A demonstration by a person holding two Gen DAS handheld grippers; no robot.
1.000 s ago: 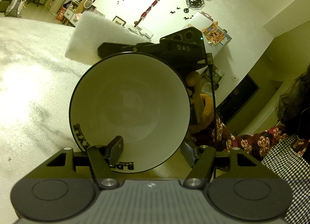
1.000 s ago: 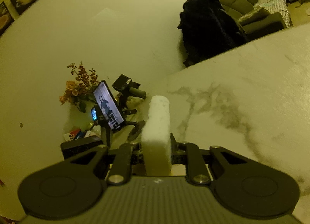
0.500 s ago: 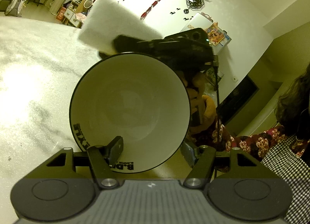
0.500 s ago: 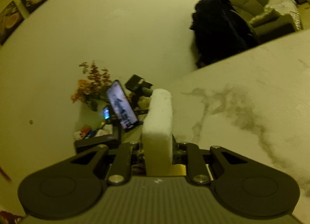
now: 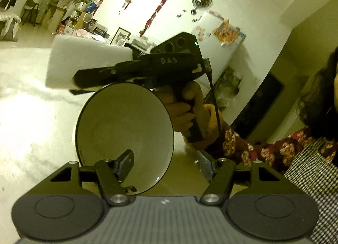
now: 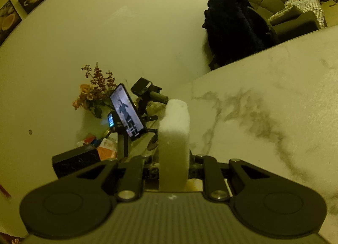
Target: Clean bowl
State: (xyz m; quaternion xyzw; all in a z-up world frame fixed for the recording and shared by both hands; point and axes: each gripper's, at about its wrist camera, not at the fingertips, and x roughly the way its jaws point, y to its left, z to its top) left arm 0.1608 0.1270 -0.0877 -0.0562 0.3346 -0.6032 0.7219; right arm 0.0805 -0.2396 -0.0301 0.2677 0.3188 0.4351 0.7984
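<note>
Bowl (image 5: 124, 130) rim pinched in left jaws, sponge (image 6: 174, 138) pinched in right jaws above it

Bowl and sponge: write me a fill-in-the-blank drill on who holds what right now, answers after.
1. The left gripper grips the ____ by its rim.
2. The right gripper is shut on a white ____.
3. In the left wrist view, the sponge sits ____ the bowl, not inside it.
4. The table top has a ____ pattern.

Answers: bowl; sponge; above; marble
</note>
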